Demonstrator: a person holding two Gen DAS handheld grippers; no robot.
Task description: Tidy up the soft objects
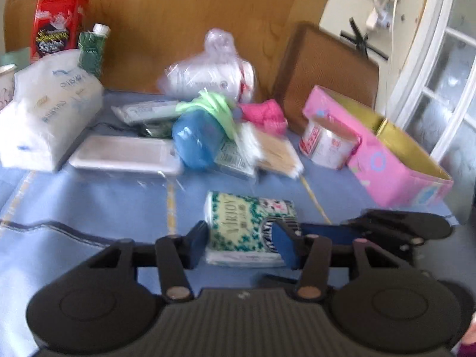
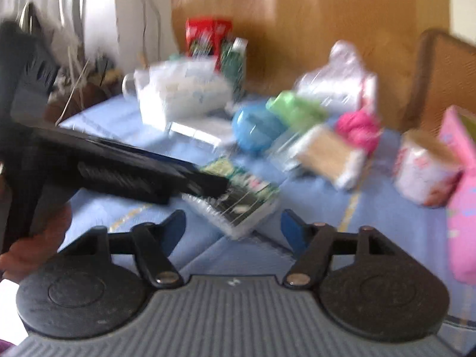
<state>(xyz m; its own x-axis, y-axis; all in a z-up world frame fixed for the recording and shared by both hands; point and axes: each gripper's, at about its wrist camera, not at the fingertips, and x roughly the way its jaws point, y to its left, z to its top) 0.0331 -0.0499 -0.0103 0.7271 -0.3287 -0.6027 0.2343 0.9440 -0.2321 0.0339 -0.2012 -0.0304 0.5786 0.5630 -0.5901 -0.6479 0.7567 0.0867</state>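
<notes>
Soft daylight fills both views. The right wrist view is heavily motion-blurred, the left only mildly. Fisheye bending curves the edges, with dark corners.

The small green-and-white patterned tissue pack (image 1: 250, 226) lying nearest on the light blue tablecloth is showing lettering across its wrapper that is reading roughly as "VIRJOY", though blur is softening the letters. The tall red carton (image 1: 59, 23) standing at the back left is carrying a dark panel with yellow and white print, too smeared to be made out. The large white plastic-wrapped tissue bundle (image 1: 50, 110) is bearing faint blue words, also unreadable. In the right wrist view nothing is reading clearly.
</notes>
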